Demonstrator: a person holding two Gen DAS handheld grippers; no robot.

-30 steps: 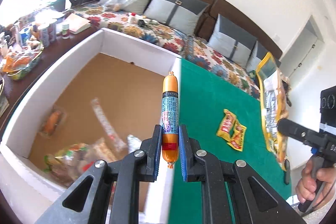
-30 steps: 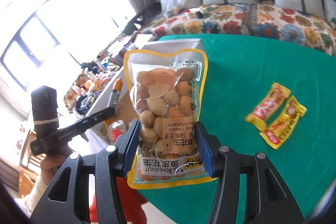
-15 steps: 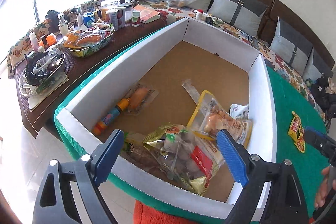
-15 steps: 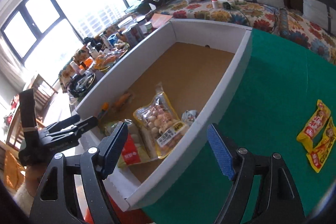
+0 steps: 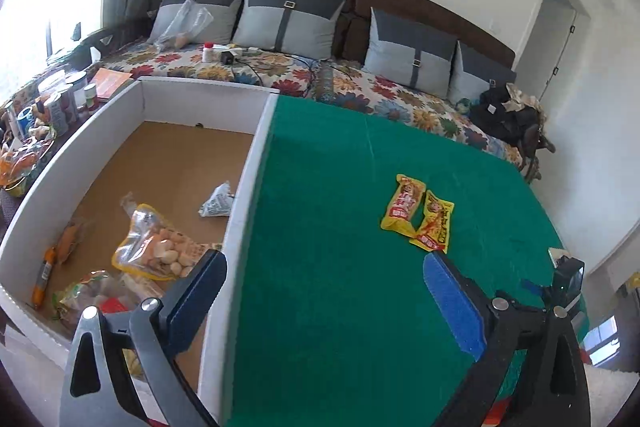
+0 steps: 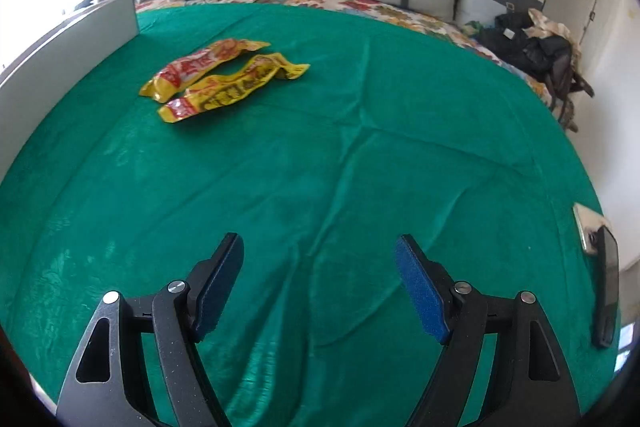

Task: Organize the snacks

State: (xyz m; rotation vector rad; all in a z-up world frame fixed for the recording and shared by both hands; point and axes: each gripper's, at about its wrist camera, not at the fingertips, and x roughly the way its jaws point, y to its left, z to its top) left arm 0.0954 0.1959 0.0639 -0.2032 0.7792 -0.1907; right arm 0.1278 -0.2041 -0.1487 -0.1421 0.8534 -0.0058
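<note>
Two yellow foil snack packets (image 5: 418,217) lie side by side on the green-clothed worktop (image 6: 360,167), outside the white-walled cardboard box (image 5: 244,187) holding sorted snacks. The left gripper (image 5: 320,291) is opening, empty; the right gripper (image 6: 318,283) stands released, empty, ready for pickup.

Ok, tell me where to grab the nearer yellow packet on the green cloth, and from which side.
Judging by its pose, take the nearer yellow packet across its narrow middle, coming from above. It lies flat on the green cloth, long and thin, with the other packet close alongside, so the open right gripper should straddle its width carefully.
</note>
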